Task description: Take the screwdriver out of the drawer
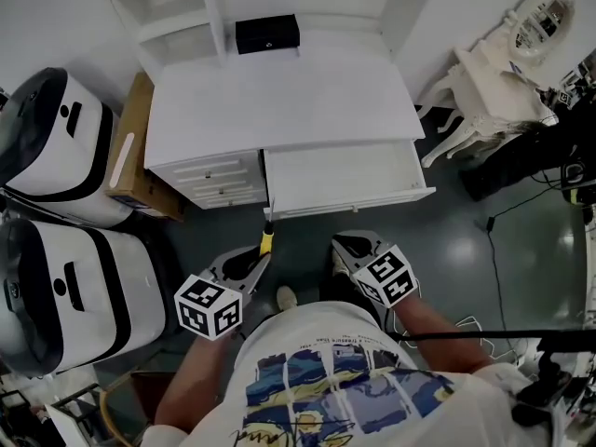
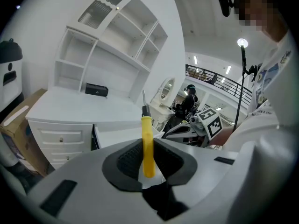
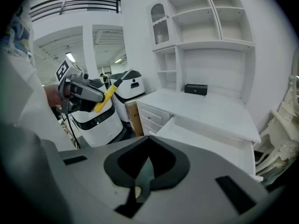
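**Item:** screwdriver (image 2: 147,143), yellow handle.
**Location:** out of the drawer (image 1: 345,177), carried in the left tongs (image 1: 261,254) in front of the worktop (image 1: 279,101), with the shaft pointing toward it.
**Left tongs:** closed part-way on the handle, gripping only its lower half.
**Right tongs** (image 3: 148,164)**:** closed tight, with nothing between them.
**Drawer:** stands open and looks bare.
**Hazard:** the narrow, rounded handle may swivel or slide out of the grip if swung fast. The protruding tip could strike the open drawer front.

drawer (image 1: 345,177) juts open | floor (image 1: 307,238) before it free | white machines (image 1: 84,287) crowd left
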A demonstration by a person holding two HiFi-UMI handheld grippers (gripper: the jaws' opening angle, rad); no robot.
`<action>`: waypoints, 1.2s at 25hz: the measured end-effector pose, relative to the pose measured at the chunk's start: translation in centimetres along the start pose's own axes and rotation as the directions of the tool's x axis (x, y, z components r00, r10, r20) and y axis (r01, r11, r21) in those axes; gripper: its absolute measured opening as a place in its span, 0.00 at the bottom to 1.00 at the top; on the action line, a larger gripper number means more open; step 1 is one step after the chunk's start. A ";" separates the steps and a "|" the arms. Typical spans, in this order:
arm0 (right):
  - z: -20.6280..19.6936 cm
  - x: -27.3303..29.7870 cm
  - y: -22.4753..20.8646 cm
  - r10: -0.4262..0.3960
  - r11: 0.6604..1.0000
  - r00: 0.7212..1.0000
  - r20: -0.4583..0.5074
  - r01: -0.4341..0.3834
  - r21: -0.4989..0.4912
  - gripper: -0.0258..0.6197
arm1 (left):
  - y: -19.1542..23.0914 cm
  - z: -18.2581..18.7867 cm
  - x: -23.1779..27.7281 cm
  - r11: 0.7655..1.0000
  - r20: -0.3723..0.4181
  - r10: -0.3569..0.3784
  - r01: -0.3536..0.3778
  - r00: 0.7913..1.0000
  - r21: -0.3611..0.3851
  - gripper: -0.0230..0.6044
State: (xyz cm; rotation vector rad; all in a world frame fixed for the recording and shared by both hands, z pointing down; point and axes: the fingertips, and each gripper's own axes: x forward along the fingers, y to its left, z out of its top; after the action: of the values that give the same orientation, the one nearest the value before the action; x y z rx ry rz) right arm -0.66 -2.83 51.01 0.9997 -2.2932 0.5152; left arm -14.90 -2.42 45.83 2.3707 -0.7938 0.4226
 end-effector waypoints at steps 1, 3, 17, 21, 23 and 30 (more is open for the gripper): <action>0.0 -0.1 0.3 0.000 1.000 1.000 0.001 0.000 0.000 0.08 | -0.2 -0.1 -0.3 1.000 0.001 -0.001 0.001 1.000 0.001 0.16; 0.0 -0.5 0.8 -0.001 1.000 1.000 0.003 0.001 -0.001 0.08 | -0.7 -0.2 -0.7 1.000 0.003 -0.002 0.002 1.000 0.004 0.16; 0.2 -1.9 2.7 -0.015 1.000 1.000 0.016 0.015 -0.021 0.08 | -2.0 -1.0 -2.5 0.999 0.011 -0.017 0.017 1.000 0.029 0.16; 0.2 -1.8 3.2 -0.013 1.000 1.000 0.013 0.013 -0.027 0.08 | -2.1 -1.2 -2.7 0.999 0.010 -0.022 0.022 1.000 0.031 0.16; 0.2 -1.8 3.4 -0.012 1.000 1.000 0.014 0.013 -0.029 0.08 | -2.2 -1.4 -2.7 0.999 0.008 -0.025 0.024 1.000 0.033 0.16; 0.2 -1.8 3.7 -0.012 0.999 1.000 0.015 0.013 -0.032 0.08 | -2.4 -1.5 -3.1 0.999 0.004 -0.026 0.026 1.000 0.033 0.16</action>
State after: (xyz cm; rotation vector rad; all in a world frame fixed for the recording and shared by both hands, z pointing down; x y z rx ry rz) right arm -2.52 0.39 49.23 1.0048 -2.2996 0.4657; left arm -15.93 1.38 44.55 2.4100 -0.7629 0.4234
